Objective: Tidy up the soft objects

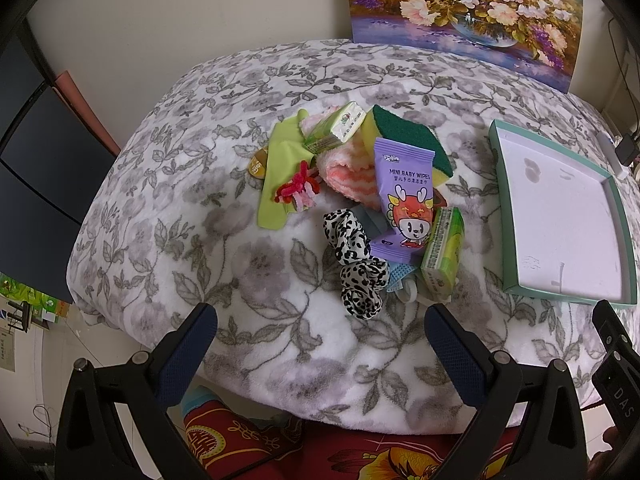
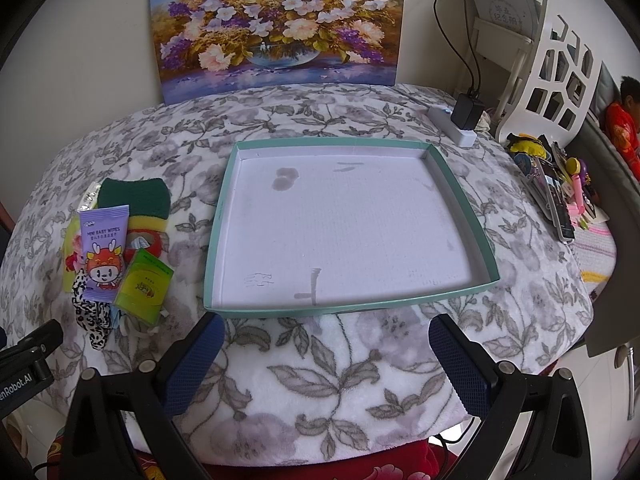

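A heap of soft things lies on the floral blanket: a purple baby wipes pack (image 1: 404, 196) (image 2: 104, 248), a green-and-yellow sponge (image 1: 404, 136) (image 2: 136, 200), two green tissue packs (image 1: 442, 254) (image 1: 334, 127), a leopard-print scrunchie (image 1: 356, 264), a striped pink towel (image 1: 348, 168), a lime cloth (image 1: 280, 168) and red pipe-cleaner bits (image 1: 296, 190). A teal-rimmed tray (image 2: 224, 216) (image 1: 498, 184) with a white floor stands empty to the right. My left gripper (image 1: 320, 340) is open just short of the heap. My right gripper (image 2: 326, 344) is open before the tray's near rim.
A flower painting (image 2: 280, 20) leans on the wall behind the table. A white power strip with a black adapter (image 2: 464, 116) sits at the back right corner. Toys and clutter (image 2: 556, 184) fill a surface to the right. A person in red (image 2: 624, 120) is at the far right.
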### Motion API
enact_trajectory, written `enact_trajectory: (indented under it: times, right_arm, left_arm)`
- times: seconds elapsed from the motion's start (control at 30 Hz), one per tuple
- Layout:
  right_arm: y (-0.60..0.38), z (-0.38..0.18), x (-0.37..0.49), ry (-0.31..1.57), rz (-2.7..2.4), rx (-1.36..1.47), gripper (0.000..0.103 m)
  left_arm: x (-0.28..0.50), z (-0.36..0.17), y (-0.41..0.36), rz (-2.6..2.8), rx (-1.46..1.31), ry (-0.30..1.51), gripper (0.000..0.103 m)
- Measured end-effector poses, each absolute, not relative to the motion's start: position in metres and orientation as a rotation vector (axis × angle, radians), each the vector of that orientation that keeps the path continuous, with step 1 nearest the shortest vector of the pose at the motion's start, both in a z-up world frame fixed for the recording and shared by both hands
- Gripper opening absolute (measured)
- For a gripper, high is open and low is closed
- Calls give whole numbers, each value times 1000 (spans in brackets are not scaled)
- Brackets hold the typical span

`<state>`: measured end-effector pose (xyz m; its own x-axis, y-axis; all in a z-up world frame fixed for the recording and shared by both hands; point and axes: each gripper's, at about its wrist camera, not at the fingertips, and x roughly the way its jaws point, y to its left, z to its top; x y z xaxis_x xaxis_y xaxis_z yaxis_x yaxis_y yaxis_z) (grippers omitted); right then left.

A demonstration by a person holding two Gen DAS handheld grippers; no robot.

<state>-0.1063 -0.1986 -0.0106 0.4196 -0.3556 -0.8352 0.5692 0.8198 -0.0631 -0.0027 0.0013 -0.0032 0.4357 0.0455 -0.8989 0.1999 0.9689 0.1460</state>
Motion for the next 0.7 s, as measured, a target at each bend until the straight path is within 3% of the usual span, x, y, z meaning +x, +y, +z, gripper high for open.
enact_trajectory:
  times: [0.7]
  right_arm:
    - [-196,-8,-99,950,-572,237,103]
  left_arm:
    - [8,0,18,-75,153,1136,103]
